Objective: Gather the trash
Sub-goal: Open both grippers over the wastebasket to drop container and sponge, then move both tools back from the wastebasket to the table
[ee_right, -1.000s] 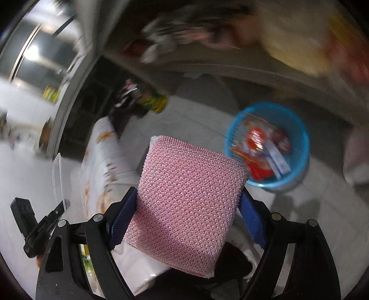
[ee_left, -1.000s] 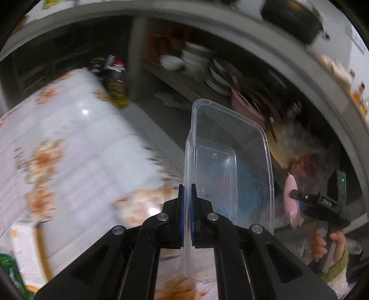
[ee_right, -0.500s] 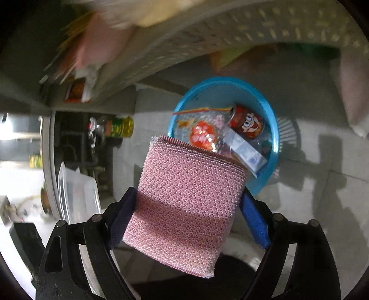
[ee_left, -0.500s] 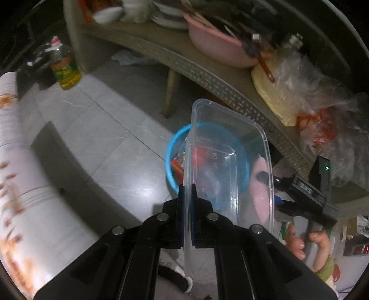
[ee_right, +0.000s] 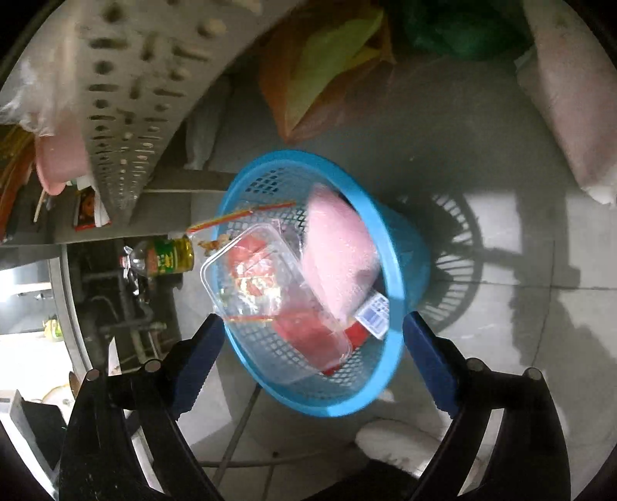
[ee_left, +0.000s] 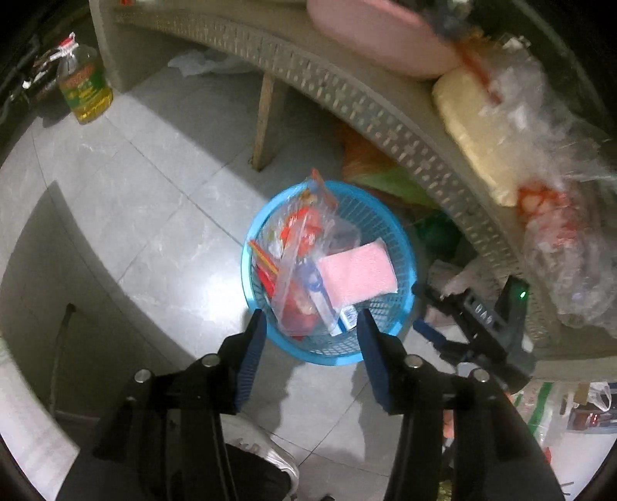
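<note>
A blue mesh basket (ee_left: 246,269) (ee_right: 327,410) stands on the grey tiled floor, filled with wrappers and a red can. A pink sponge (ee_left: 358,273) (ee_right: 339,258) lies in it. Beside the sponge a clear plastic container (ee_right: 262,285) rests on the trash. My left gripper (ee_left: 310,321) hangs just above the basket's near rim, its jaws opening with nothing between them. My right gripper (ee_right: 313,320) hovers over the basket too, jaws opening wide and holding nothing. It also shows in the left wrist view as the right gripper (ee_left: 418,308), at the basket's right side.
A perforated woven shelf (ee_left: 385,115) runs above and behind the basket, carrying a pink basin (ee_left: 378,34) and plastic bags (ee_left: 540,192). An oil bottle (ee_left: 85,92) (ee_right: 169,254) stands on the floor at far left. A person's white shoe (ee_left: 266,458) (ee_right: 397,439) is near the basket.
Both grippers came down over the basket. The left let go of the clear container and the right let go of the pink sponge; both things now lie in the basket.
</note>
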The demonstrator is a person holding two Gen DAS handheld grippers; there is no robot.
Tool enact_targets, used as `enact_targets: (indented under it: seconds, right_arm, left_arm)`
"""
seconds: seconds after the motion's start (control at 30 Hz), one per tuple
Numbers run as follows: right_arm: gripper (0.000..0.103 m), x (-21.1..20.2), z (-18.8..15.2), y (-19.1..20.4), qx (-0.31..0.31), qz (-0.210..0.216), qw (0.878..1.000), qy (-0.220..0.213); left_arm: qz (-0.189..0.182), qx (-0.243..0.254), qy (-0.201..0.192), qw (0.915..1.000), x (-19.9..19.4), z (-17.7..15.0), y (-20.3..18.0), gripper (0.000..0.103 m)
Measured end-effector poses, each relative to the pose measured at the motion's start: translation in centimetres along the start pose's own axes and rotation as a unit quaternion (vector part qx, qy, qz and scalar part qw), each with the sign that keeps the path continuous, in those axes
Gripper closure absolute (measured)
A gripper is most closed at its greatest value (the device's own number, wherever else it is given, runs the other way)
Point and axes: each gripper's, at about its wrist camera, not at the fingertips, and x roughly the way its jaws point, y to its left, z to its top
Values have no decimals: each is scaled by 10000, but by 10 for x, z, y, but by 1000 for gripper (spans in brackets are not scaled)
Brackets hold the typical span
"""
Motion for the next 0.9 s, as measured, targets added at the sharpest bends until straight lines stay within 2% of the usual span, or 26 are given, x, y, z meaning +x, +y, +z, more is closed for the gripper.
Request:
enact_targets:
  seconds: [0.07,0.13,0.27,0.4,0.53,0.7,0.8,0.83,0.9]
  right_arm:
    - [14,-11,-2,-1,-31,-7,9999,-152]
    - [14,-24,-11,0,-91,49,9995,-301]
    - [14,-60,-43,21,-484,261,9970,-545]
    - [14,-96,-80,53,-1106,540,9907,-583]
    - [14,-121,-108,94,-1735,766,9807,-483]
    - [14,-133,-157,166,-2738,1004,9564,-130]
    - [13,-119,-196,210,-3296,1144,9364,381]
    - [13,-112,-211,223,-3465,1208,9285,571]
    - [12,-93,-249,254,-3824,1309,9087,1047]
  left_arm:
    - [-50,20,-183,9998,-24,-3,0,51]
    - [-110,17,-402,9991,-53,-9,3,43]
    - [-93,-103,-917,9957,-126,-45,17,28]
    - [-135,-281,-1396,9897,-192,-107,39,18]
    - [195,-505,-1898,9803,-243,-182,70,13]
    - [1085,-1096,-2423,9579,-297,-282,118,10]
    - [1665,-1522,-2720,9355,-326,-337,146,9]
    - [1854,-1741,-2827,9249,-337,-358,157,9]
    - [2039,-2044,-3028,9083,-351,-387,173,9]
